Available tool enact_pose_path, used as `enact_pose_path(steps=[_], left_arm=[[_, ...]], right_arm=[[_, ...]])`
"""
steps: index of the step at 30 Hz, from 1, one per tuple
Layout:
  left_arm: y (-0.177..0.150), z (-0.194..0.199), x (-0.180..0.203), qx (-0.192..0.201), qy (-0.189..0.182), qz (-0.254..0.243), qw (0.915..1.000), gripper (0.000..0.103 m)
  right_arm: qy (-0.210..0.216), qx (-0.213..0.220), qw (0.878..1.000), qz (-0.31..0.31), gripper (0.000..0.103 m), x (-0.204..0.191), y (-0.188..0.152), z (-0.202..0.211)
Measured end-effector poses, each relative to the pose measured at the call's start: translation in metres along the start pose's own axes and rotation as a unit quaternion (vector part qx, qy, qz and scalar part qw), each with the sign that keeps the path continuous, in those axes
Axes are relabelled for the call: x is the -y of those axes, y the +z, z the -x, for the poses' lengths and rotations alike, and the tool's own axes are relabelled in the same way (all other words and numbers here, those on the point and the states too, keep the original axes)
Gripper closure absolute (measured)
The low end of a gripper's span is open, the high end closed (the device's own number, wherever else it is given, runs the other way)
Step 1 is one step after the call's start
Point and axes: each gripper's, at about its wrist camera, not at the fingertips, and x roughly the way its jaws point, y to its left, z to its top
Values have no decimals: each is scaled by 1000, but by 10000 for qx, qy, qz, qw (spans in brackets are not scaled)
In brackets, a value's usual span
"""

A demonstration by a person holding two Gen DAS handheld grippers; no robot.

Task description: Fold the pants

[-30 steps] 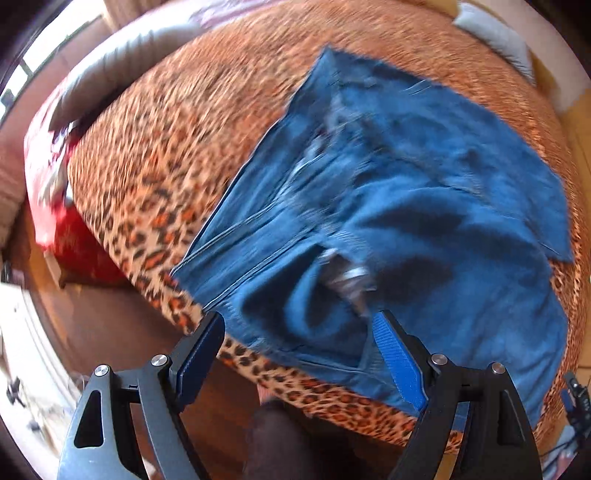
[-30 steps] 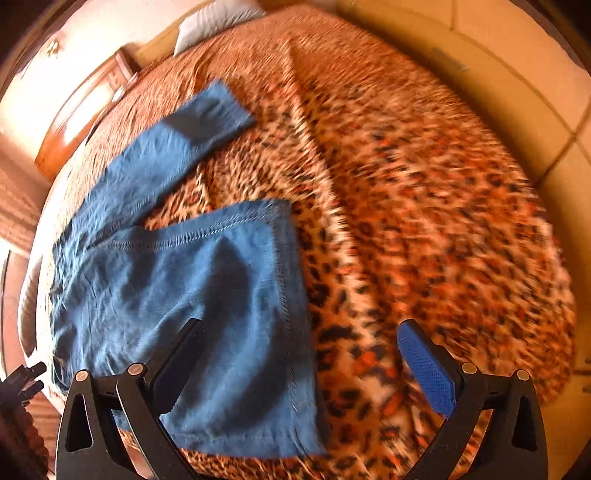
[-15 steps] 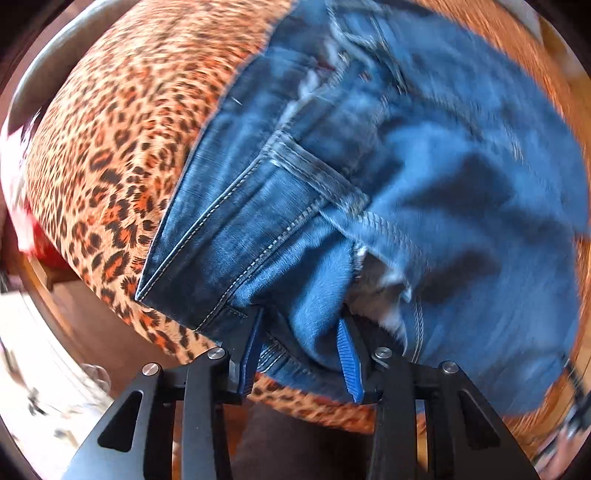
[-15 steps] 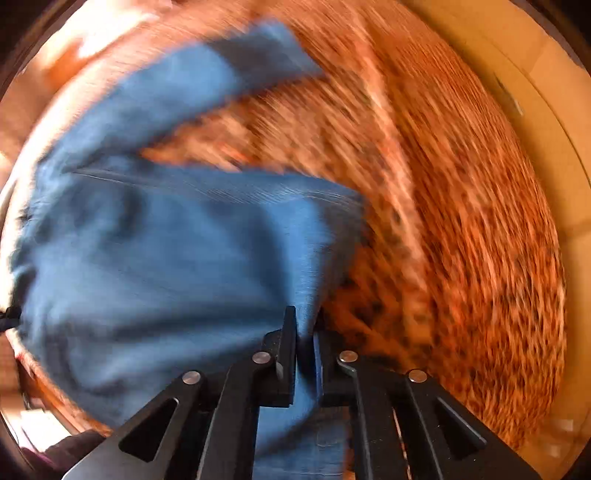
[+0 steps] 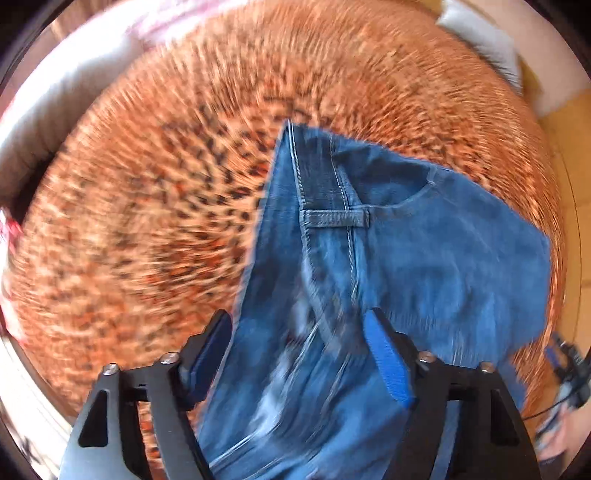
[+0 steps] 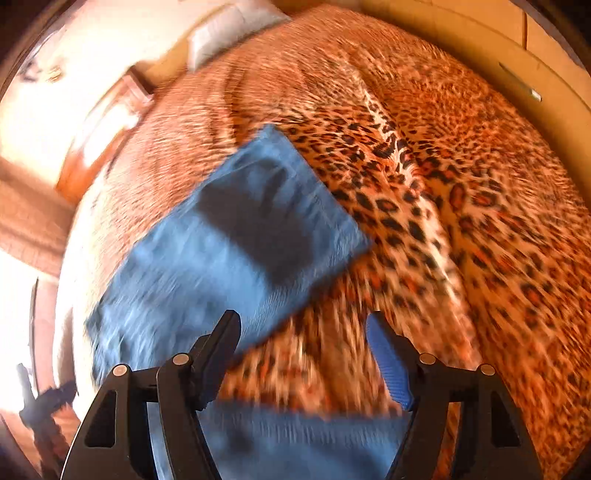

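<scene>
Blue denim pants (image 5: 424,258) lie on a leopard-print bed cover (image 5: 147,221). In the left wrist view the waistband with a belt loop runs down between the fingers of my left gripper (image 5: 299,354), whose jaws stand open around the cloth. In the right wrist view a folded pant leg (image 6: 236,243) lies on the cover ahead and to the left of my right gripper (image 6: 303,350), which is open. More denim shows below its fingers. Both views are motion-blurred.
A grey-white pillow (image 5: 480,37) lies at the far end of the bed, also seen in the right wrist view (image 6: 229,29). A yellow wall (image 6: 517,48) borders the bed on the right. A wooden headboard (image 6: 107,129) stands at the left.
Both grippers were shut on the denim half a second ago and have now opened. The pants have been carried over and laid down on the bed.
</scene>
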Motion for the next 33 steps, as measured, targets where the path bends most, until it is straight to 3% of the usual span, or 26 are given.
enact_pose_path(steps=[3,4,5,6,7,8,9,10,12,14,17,19,21,23,27,28,33], left_arm=[[17,-45,-6,-221,-159,300,9992,41],[21,-56,-2,-192,-89,323,9993,48],[26,-67,4,-187,96,257,9994,72],[24,-73,12,-250,272,166,9992,74],[26,-78,16,-197,389,113,9990,74],[27,-78,20,-105,523,24,9986,84],[28,-82,21,-38,700,-117,9975,87],[29,-94,20,-82,853,-248,9960,88],[31,-100,18,-81,752,-248,9968,88],[36,-103,22,-229,676,-351,9968,88],[50,-85,18,-134,87,-350,9993,88],[69,-70,13,217,-87,-254,9994,78],[99,-67,6,458,-210,-7,9987,46],[124,-79,4,426,-296,202,9984,38],[157,-120,-1,-317,-581,602,9960,40],[177,-126,0,-402,-617,725,9946,40],[195,-166,3,-573,-756,1001,9904,38]], right_arm=[[-156,-167,9987,-450,31,2,24,-34],[-141,-225,9982,-529,31,3,26,-44],[-182,-262,9981,-524,31,3,30,-48],[-410,-153,9986,-300,43,-5,33,-49],[-416,-135,9990,-81,67,-11,36,-49],[-306,-213,9993,82,96,-14,38,-47],[-414,-89,9987,291,97,-13,37,-40],[-722,16,9959,547,96,-9,34,-33],[-1028,-337,9927,532,86,16,29,-44],[-631,-246,9973,295,78,31,25,-35],[-355,-202,9990,179,62,32,33,-14],[-214,37,9994,279,50,26,42,3],[-122,172,9991,374,36,18,58,9],[37,126,9991,394,34,7,75,-1],[-4,-198,9992,358,34,-17,121,-49],[-24,-214,9991,363,34,-23,126,-60],[-35,-412,9972,628,33,-52,149,-91]])
